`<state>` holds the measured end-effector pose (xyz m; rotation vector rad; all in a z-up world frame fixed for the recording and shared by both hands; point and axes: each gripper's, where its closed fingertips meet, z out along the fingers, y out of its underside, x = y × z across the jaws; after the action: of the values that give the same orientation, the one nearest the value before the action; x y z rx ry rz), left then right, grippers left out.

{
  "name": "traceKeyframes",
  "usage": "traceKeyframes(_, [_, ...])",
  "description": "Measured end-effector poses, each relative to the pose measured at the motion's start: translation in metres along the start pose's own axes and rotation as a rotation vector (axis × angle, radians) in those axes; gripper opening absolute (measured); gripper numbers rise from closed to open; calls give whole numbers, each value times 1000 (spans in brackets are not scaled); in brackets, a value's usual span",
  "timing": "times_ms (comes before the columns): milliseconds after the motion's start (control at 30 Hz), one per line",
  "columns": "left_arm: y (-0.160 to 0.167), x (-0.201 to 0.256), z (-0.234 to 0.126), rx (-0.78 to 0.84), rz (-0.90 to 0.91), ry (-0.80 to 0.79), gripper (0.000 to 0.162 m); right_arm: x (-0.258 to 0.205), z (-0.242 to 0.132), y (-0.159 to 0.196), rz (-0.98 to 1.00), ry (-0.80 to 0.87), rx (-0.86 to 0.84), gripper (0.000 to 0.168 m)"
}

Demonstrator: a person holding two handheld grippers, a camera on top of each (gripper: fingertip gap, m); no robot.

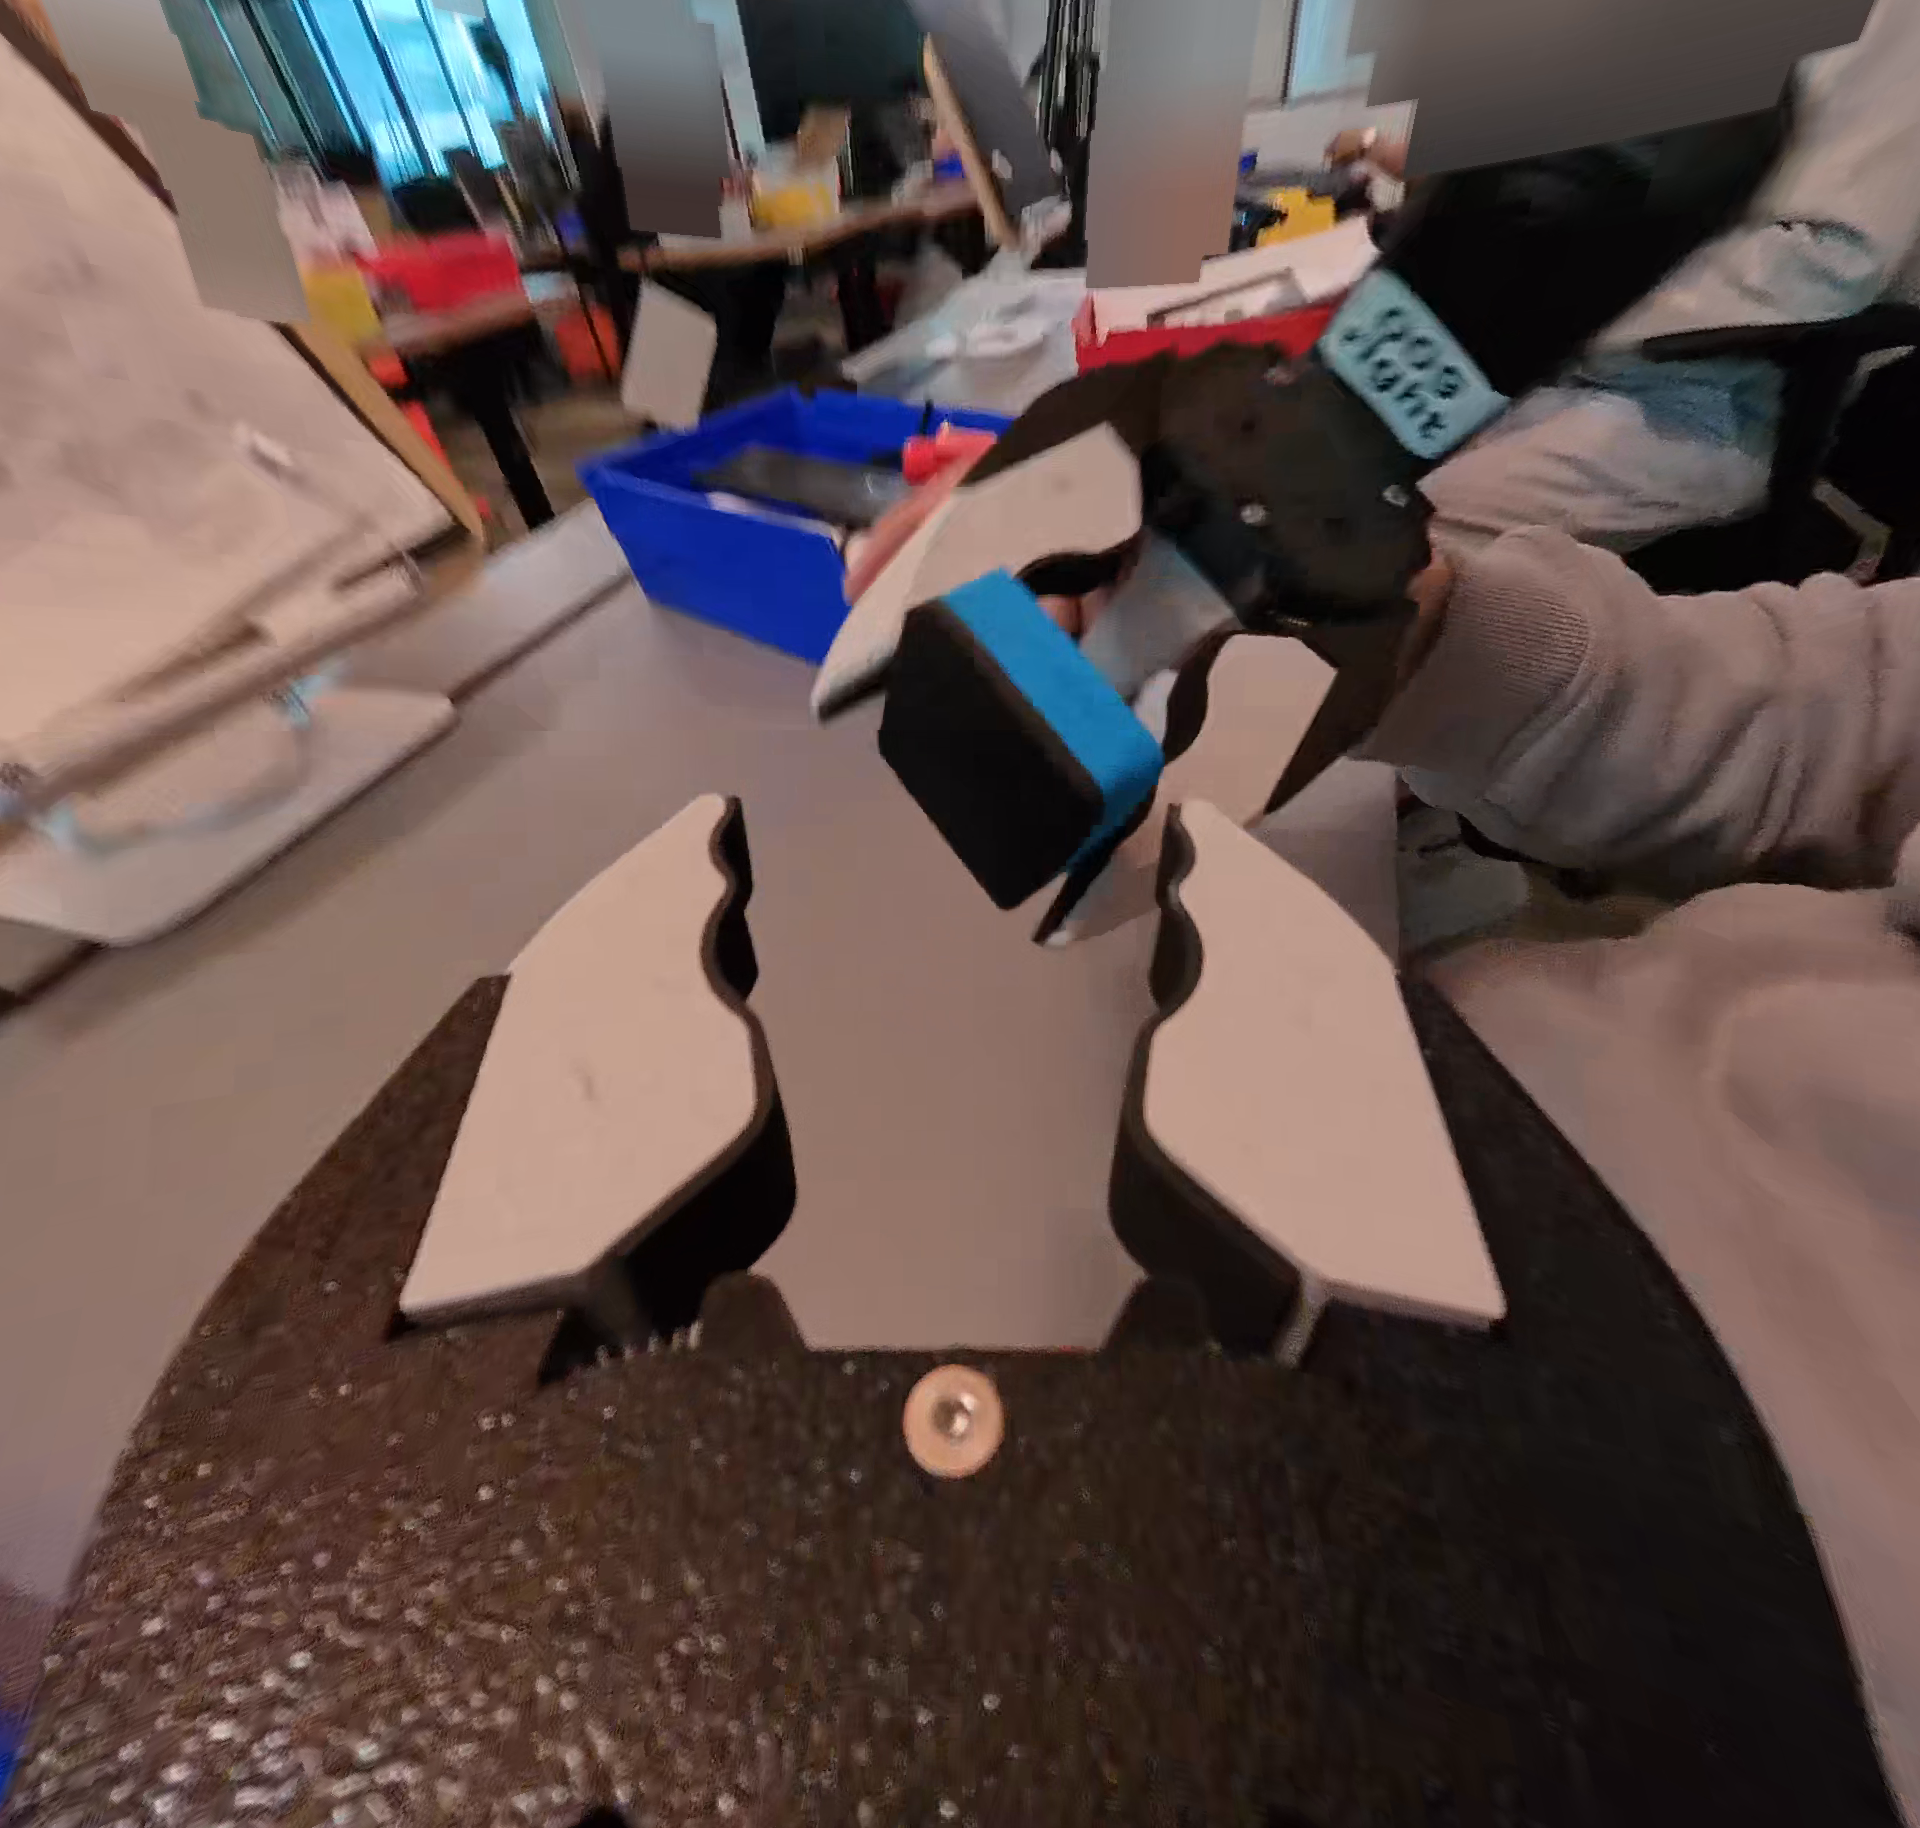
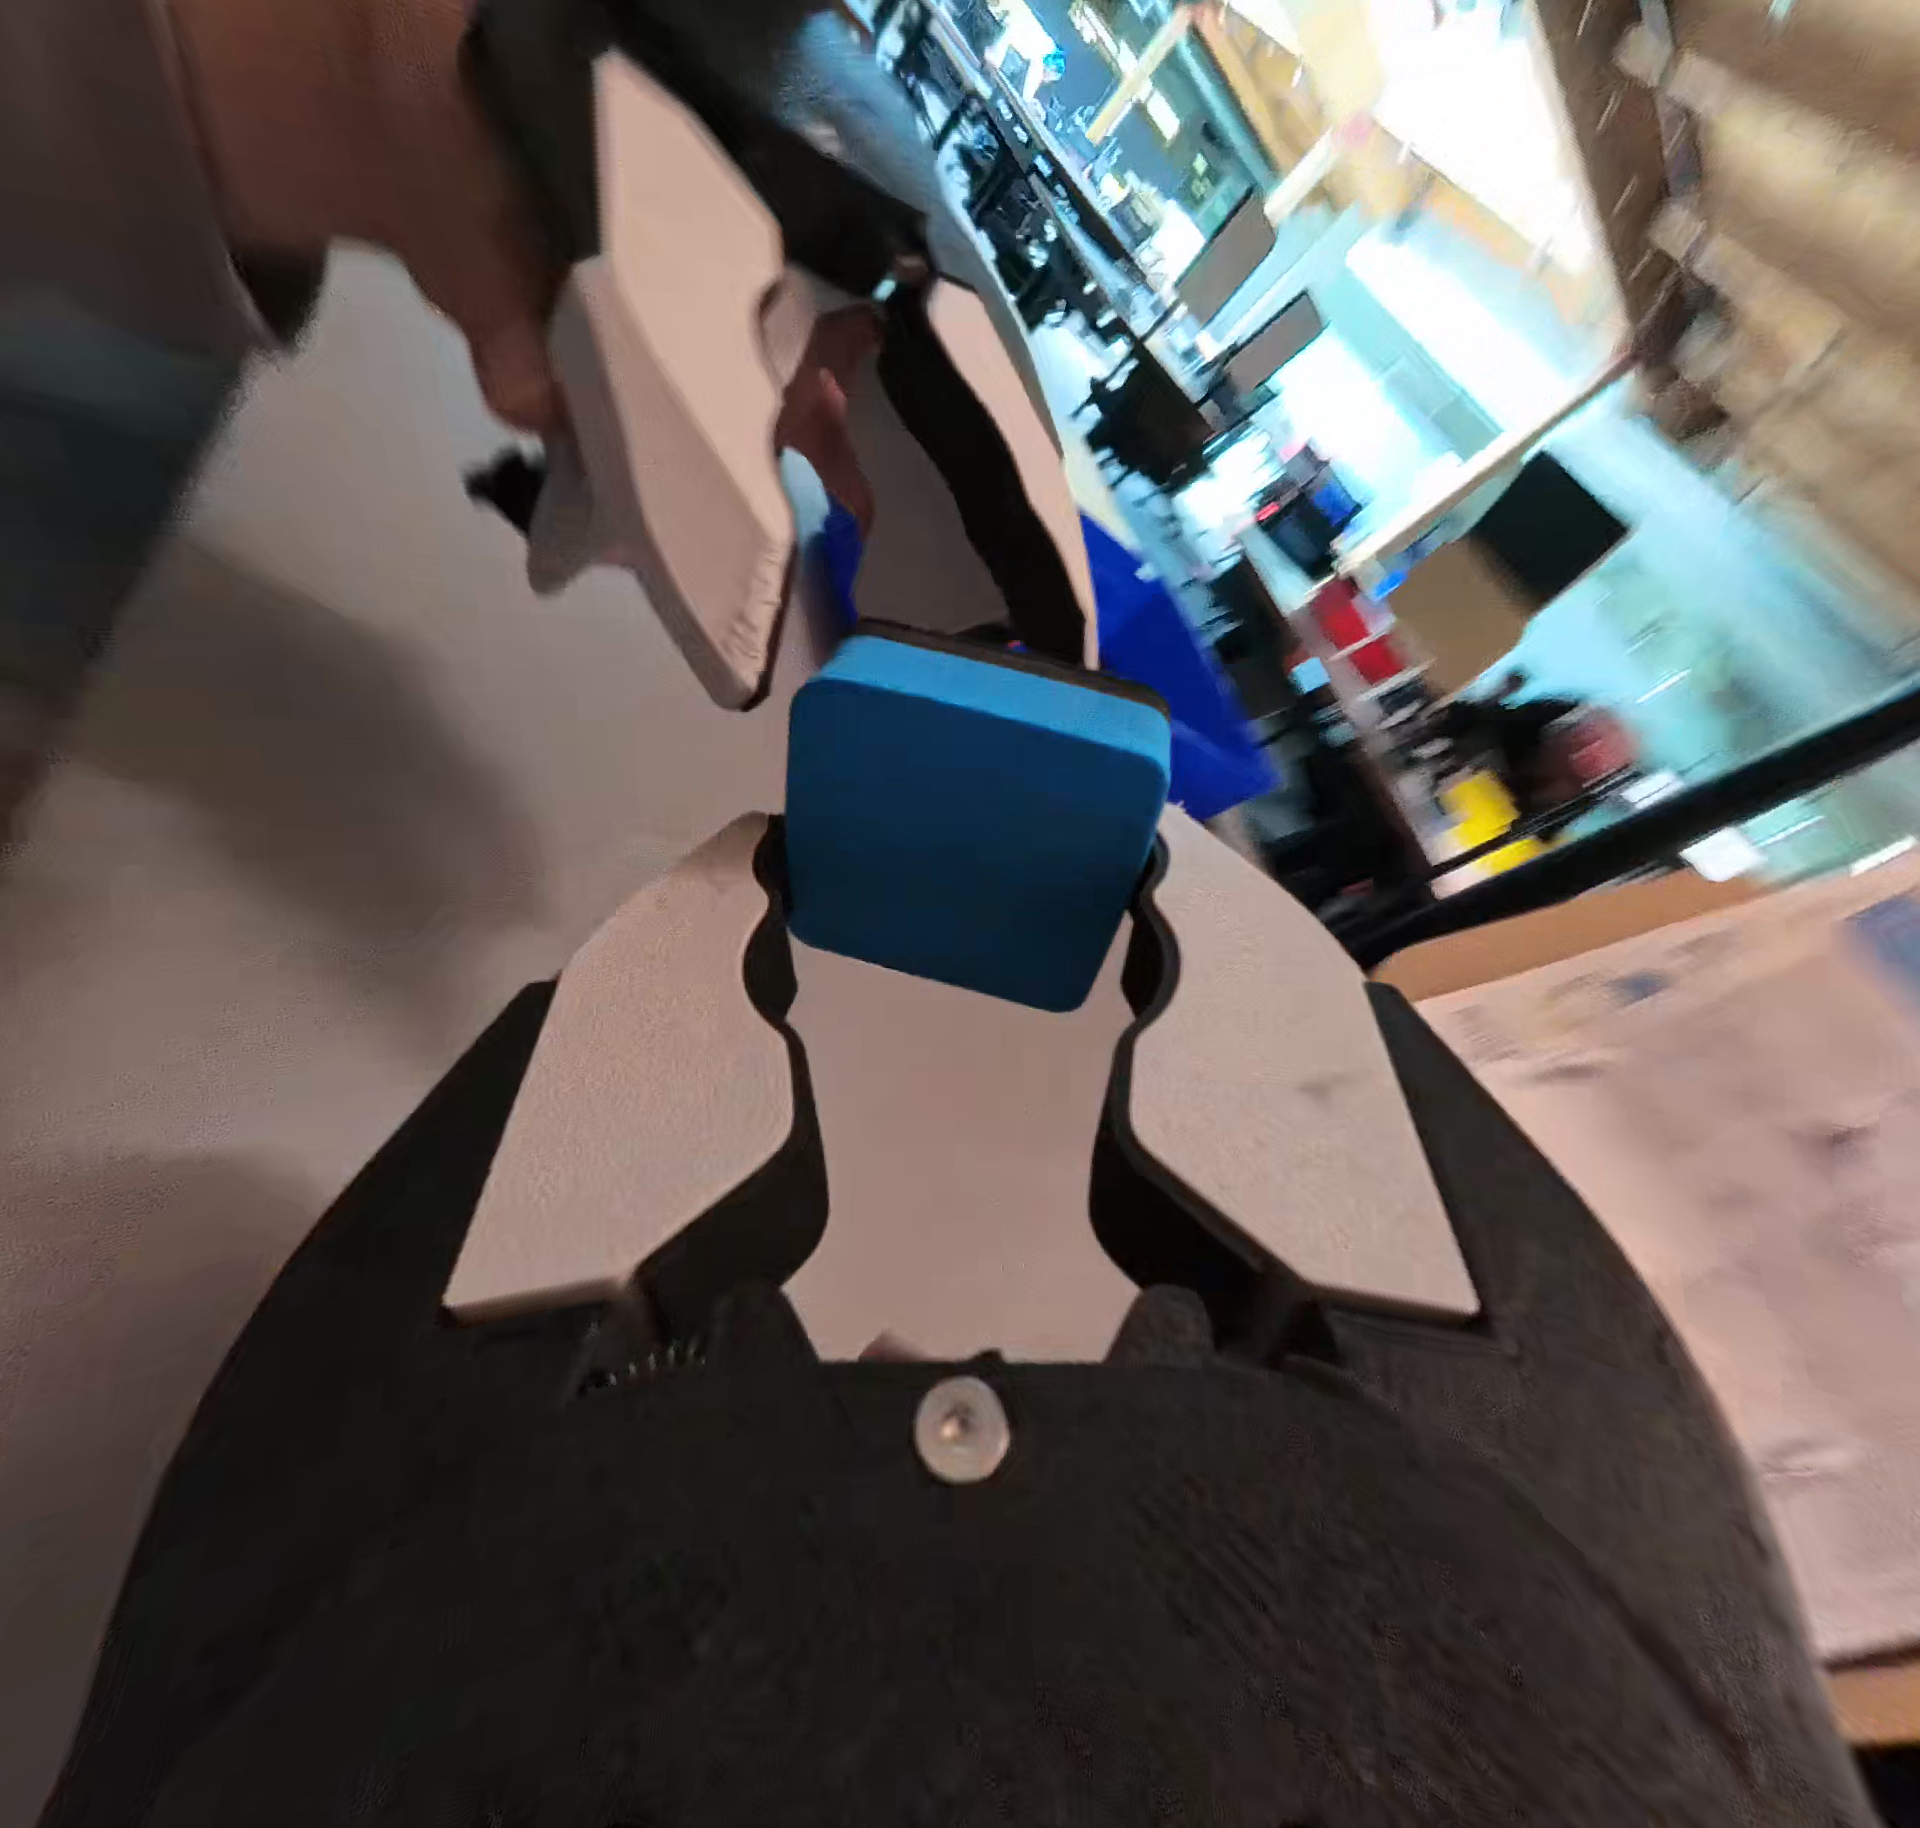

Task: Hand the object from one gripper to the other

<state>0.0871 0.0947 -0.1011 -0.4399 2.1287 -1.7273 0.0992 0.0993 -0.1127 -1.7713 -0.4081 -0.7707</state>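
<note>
The object is a block [image 2: 956, 822] with a blue foam side and a black felt side. My right gripper [image 2: 956, 843] is shut on it, gripping its near end between the fingertips. In the left wrist view the block [image 1: 997, 750] hangs in the air, held by the right gripper [image 1: 940, 812], which comes in from the upper right. My left gripper [image 1: 951, 822] is open and empty, with the block just ahead of its tips, towards the right finger. In the right wrist view the left gripper [image 2: 909, 635] faces me, its open fingers either side of the block's far end.
A grey table [image 1: 623, 739] lies below both grippers. A blue bin [image 1: 727, 542] with items stands at its far edge. Pale tilted panels [image 1: 187, 531] lie on the left. A person's sleeve [image 1: 1662, 698] fills the right side. Cluttered desks stand behind.
</note>
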Motion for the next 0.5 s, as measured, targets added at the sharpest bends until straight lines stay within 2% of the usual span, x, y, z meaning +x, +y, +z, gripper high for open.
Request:
traceKeyframes(100, [10,17,6,-100,-90,84,75,-7,-2,-7,-418,81,-8,62])
traceKeyframes(167, [13,29,10,-122,-123,150,76,-12,0,-8,-583,105,-22,62])
traceKeyframes(300, [26,51,13,-149,-227,348,82,-33,0,-27,-575,56,146,62])
traceKeyframes(367, [26,54,15,-119,-281,413,85,-37,1,-27,-599,36,142,62])
traceKeyframes(400, [25,57,14,-101,-300,450,83,-38,1,-26,-618,39,135,62])
traceKeyframes(467, [27,64,12,-94,-314,528,60,-39,2,-21,-637,29,114,62])
traceKeyframes(500, [29,63,13,-101,-317,524,60,-39,3,-19,-636,29,103,62])
